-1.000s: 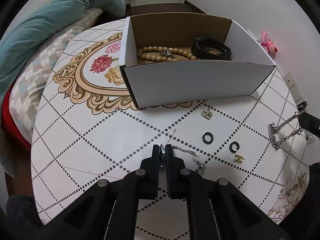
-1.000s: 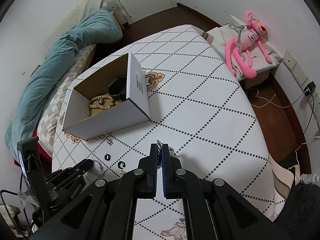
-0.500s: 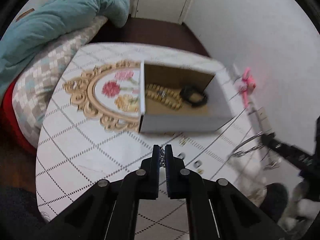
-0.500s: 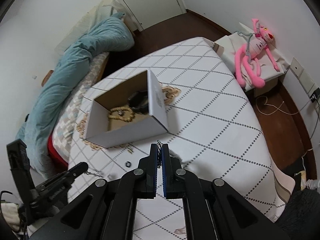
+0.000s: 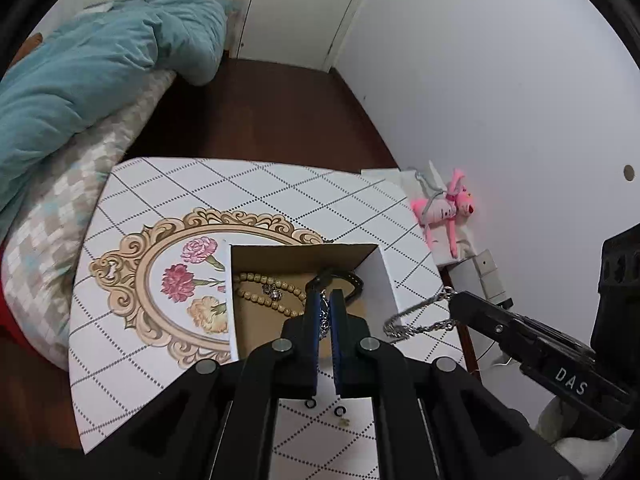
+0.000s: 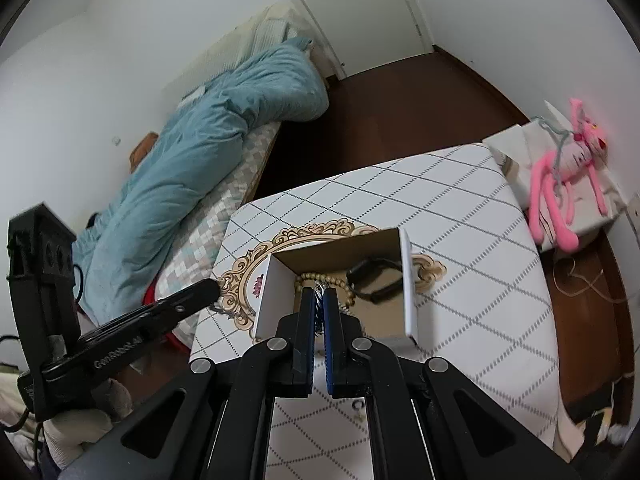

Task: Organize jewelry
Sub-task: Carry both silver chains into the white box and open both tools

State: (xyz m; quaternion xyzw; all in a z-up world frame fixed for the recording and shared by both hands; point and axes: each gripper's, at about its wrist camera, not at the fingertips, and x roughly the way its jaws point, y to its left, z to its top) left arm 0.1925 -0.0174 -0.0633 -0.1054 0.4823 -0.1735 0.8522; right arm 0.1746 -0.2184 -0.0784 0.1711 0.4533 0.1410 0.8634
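the left gripper [image 5: 325, 304] pinches a silver chain [image 5: 323, 314] between nearly closed fingers, above the open box [image 5: 386, 276]. the right gripper [image 6: 319, 300] likewise clamps a second chain [image 5: 416, 316] over the box, where wooden beads [image 5: 260, 280] and a black band [image 6: 374, 276] lie.

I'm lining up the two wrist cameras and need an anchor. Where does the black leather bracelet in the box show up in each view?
Left wrist: black bracelet at the box's far right corner, partly hidden behind the left gripper.
Right wrist: black bracelet in the box's right half, against the right wall.
Shared landmark: the wooden bead necklace lying left of it in the cardboard box.
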